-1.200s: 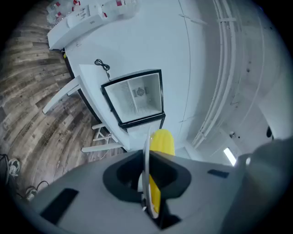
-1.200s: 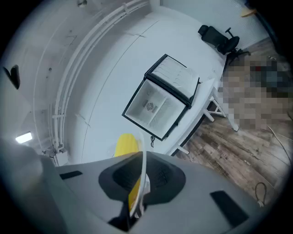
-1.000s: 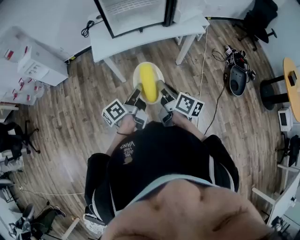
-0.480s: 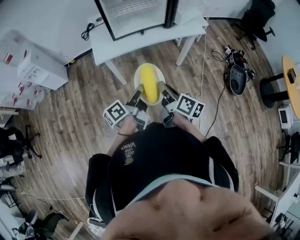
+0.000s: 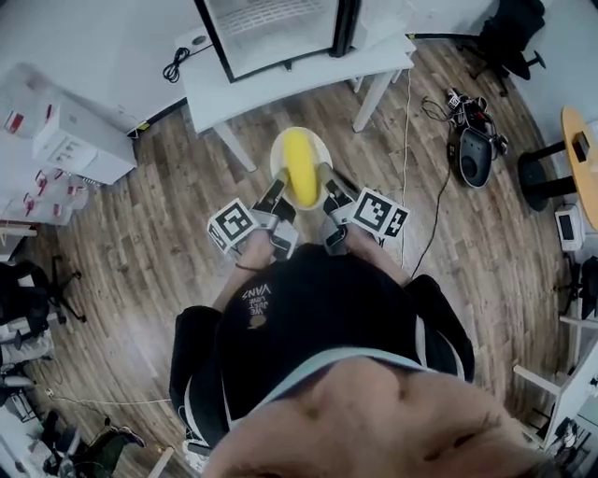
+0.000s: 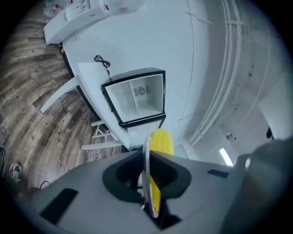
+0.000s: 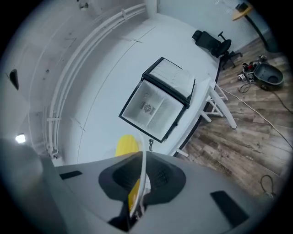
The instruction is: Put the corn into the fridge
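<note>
**2 tools, 1 plate of corn, fridge at 12 o'clock**

1 yellow corn cob (image 5: 298, 166) lies lengthwise on a pale round plate (image 5: 277, 157). The plate is held in the air over the wooden floor (image 5: 140, 233), just in front of the person's body and near the middle of the head view.

The left tool (image 5: 274, 193) is clamped on the plate's rim at about 8 o'clock of the plate. The right tool (image 5: 326, 183) is clamped on the rim at about 4 o'clock. Each gripper view shows the thin rim edge-on, pinched between that tool's nearly closed jaws, with the cob rising beyond it.

The 2 marker cubes sit further back, the left one (image 5: 231, 225) at 7 o'clock of the plate and the right one (image 5: 377, 212) at 5 o'clock.

At 12 o'clock from the plate, a black-framed fridge (image 5: 276, 28) stands on a white worktop (image 5: 280, 79). Its door is open and its pale inside faces the person. A strip of floor separates the plate from the worktop's near edge.

A coiled black cable (image 5: 174, 58) lies on the worktop at 10 o'clock from the plate. A black office chair (image 5: 514, 42) stands at 2 o'clock, well apart.
</note>
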Motion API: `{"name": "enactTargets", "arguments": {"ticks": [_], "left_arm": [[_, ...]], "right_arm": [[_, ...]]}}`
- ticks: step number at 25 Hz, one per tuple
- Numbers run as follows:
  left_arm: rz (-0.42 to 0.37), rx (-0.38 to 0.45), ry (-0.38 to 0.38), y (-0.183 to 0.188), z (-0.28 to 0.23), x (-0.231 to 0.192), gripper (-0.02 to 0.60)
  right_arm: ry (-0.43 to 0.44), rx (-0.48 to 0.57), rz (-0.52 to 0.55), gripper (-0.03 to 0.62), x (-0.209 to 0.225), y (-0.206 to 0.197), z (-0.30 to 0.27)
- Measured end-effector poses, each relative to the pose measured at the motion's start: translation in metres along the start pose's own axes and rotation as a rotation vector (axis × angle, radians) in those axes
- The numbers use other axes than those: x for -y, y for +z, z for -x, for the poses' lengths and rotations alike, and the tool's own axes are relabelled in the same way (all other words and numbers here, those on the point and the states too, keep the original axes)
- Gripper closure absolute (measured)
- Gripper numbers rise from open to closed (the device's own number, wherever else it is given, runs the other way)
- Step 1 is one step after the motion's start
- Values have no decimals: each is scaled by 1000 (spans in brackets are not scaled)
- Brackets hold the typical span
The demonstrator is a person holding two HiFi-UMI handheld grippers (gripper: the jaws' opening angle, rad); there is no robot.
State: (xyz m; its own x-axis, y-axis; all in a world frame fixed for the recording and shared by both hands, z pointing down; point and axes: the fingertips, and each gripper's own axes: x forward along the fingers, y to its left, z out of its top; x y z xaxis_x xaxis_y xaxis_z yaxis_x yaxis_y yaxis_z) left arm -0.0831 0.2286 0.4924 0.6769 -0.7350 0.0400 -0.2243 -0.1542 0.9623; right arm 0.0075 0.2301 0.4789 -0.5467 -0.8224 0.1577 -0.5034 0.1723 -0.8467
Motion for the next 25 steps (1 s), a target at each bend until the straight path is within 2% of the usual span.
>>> {"name": "enactTargets", "arguments": {"ticks": [10,25], "left_arm": [[26,-37,-13,10,-9,-7,540],[26,-1,27,39,-67,-13,540]], "right_arm": [[-30,6,1,568,4,2,-14],[-3,-33,-9,568,24,51,-59]]}}
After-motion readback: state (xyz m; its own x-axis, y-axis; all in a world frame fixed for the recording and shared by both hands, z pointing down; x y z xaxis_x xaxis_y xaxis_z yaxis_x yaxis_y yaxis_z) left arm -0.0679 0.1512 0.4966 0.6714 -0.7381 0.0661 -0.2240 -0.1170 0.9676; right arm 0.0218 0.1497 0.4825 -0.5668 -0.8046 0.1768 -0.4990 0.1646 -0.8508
